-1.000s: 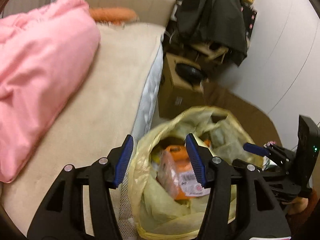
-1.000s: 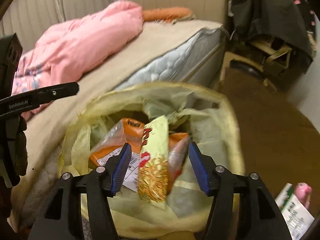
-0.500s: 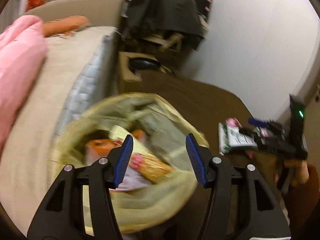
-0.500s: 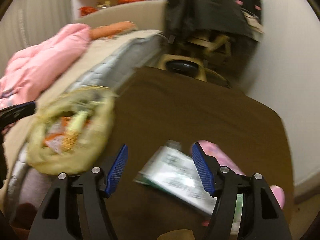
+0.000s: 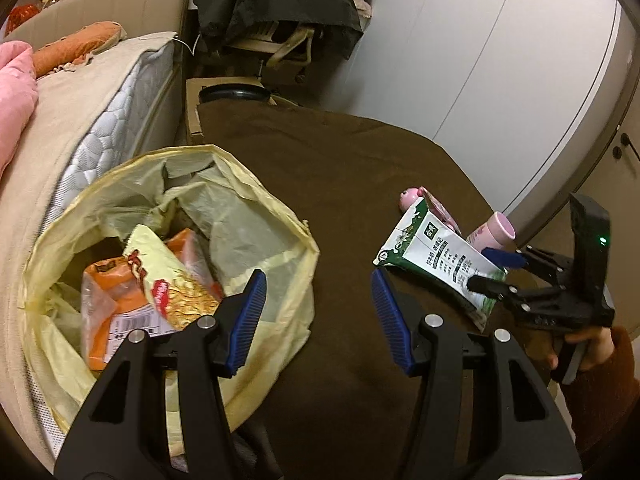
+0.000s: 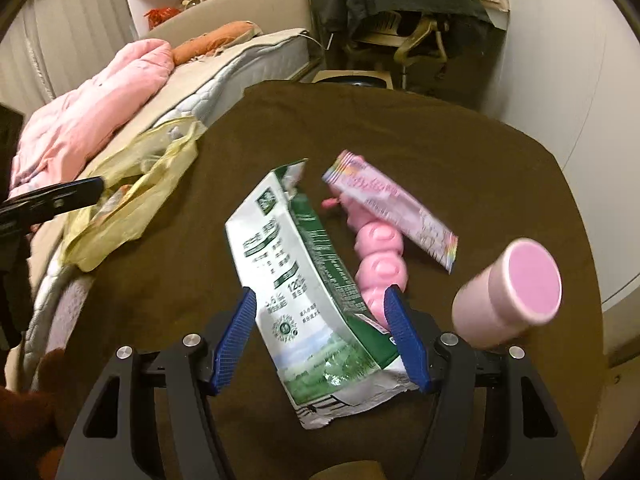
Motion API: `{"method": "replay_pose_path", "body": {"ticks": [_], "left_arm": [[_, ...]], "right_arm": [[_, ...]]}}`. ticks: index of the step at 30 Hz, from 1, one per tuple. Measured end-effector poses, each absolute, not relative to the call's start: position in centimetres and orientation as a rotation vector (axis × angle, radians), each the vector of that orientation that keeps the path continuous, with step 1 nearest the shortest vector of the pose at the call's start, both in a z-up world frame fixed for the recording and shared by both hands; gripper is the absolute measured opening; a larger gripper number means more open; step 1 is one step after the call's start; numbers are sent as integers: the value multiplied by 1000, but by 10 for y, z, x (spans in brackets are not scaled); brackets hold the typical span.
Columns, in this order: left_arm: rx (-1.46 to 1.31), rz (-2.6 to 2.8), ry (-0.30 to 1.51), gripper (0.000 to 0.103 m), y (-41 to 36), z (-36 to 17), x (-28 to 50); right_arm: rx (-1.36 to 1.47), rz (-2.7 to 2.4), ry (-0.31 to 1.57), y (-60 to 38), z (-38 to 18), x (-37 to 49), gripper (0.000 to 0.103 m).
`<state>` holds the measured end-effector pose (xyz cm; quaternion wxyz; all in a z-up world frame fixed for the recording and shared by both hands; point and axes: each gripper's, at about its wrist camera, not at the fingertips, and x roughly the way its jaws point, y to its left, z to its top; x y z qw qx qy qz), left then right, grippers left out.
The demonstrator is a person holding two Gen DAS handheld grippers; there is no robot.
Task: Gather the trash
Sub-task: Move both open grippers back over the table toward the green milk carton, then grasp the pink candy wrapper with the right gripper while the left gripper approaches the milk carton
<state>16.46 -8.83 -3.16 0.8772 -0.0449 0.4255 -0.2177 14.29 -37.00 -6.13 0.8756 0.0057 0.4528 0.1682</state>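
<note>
Right gripper now straddling milk carton, jaws spread, left gripper spread, wrappers in yellow bag

Thin crinkly yellow plastic trash bag, glossy printed paper milk carton, matt brown cloth on the tabletop, probably suede-ish.
</note>
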Motion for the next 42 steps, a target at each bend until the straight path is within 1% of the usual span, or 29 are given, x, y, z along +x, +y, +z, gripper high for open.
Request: {"method": "replay_pose_path", "body": {"ticks": [8, 15, 18, 24, 29, 32, 37, 42], "left_arm": [[-91, -478, 913, 52, -101, -38, 160], [-67, -503, 925, 52, -124, -43, 160], [-62, -533, 914, 52, -140, -42, 161], [-12, -610, 883, 52, -186, -37, 172], [39, -640, 870, 52, -221, -36, 177], [63, -654, 868, 52, -234, -38, 178], [50, -632, 890, 52, -232, -45, 177], [-10, -553, 934, 52, -204, -56, 173]], "right_arm": [[7, 442, 1001, -360, -69, 114, 62], [-3, 234, 849, -395, -50, 88, 62], [70, 185, 804, -422, -46, 85, 62], [166, 104, 766, -461, -54, 77, 66], [94, 55, 788, -463, -63, 71, 66], [112, 58, 800, -470, -67, 72, 66], [146, 129, 790, -460, -64, 87, 66], [122, 306, 713, -424, -53, 114, 66]]}}
